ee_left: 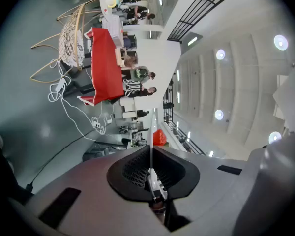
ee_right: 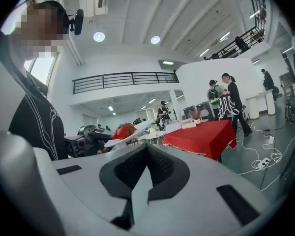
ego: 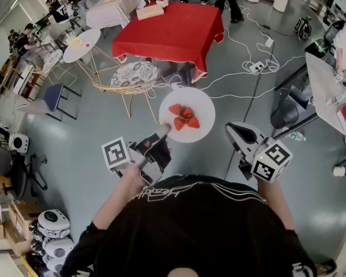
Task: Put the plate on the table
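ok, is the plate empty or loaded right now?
Loaded: several strawberries sit in the middle of the white plate, which the left gripper holds by its rim.

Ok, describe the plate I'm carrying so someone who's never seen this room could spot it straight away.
Find the red-clothed table at the top of the head view. Just in front of it, above the grey floor, the left gripper clamps the rim of a round white plate. Unlike the round white table farther left, it is held in the air and carries red strawberries.
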